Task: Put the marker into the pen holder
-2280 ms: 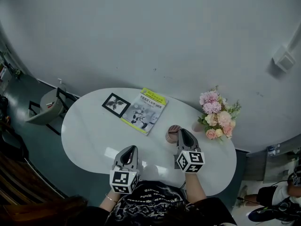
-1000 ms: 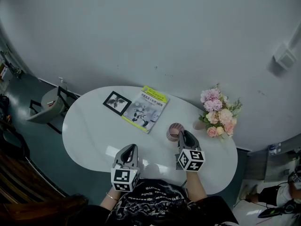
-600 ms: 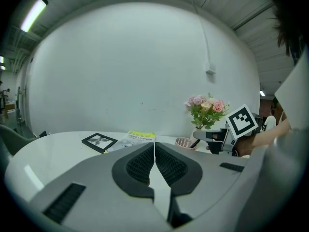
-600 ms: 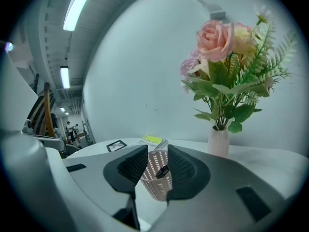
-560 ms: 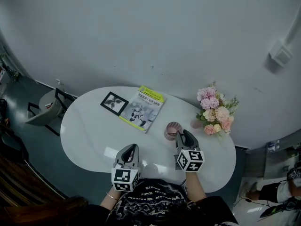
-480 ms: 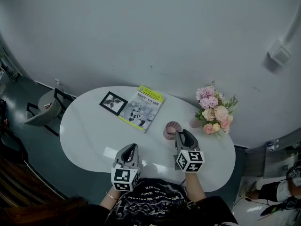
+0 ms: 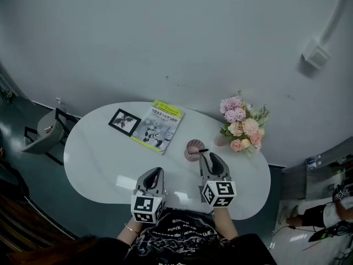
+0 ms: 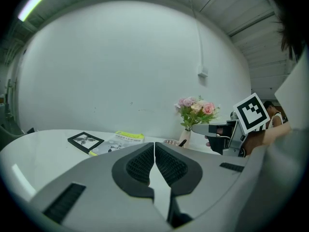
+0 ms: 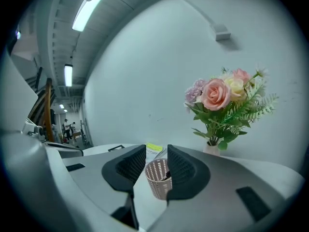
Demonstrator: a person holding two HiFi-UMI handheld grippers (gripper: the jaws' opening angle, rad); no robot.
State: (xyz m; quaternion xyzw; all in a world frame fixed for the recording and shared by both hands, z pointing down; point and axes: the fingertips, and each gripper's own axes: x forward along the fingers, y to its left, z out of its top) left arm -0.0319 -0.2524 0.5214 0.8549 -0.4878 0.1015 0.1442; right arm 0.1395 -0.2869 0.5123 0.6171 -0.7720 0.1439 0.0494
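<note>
1. a grey chair (image 7: 41,134) stands on the dark floor off the left end of the white oval table (image 7: 99,159).
2. a black picture frame (image 7: 123,121) lies flat on the far left part of the table, just beside a booklet.
3. the left gripper (image 7: 156,171) hovers over the near edge of the table. in the left gripper view its jaws are pressed together, pad against pad, with nothing between them (image 8: 154,151).
4. the booklet (image 7: 156,132), with a yellow-green strip along its far edge, lies flat to the right of the frame.
5. the pen holder (image 7: 194,149), a pale pink mesh cup, stands upright near the middle of the table, between the booklet and the flowers.
6. the marker (image 7: 199,151) is in the pen holder, leaning to the right, its dark end poking over the rim. the right gripper view shows it as a dark shape inside the mesh (image 9: 166,174).
7. the right gripper (image 7: 209,158) sits just on the near side of the pen holder, pointing at it. its jaws are spread and opening (image 9: 155,149); the cup (image 9: 158,178) shows in the gap beyond them, and the pads touch neither it nor the marker.
8. a bunch of pink and cream flowers (image 7: 240,125) stands in a small vase at the right of the holder, near the wall.
9. a small white box (image 7: 314,54) is fixed high on the wall at far right.
</note>
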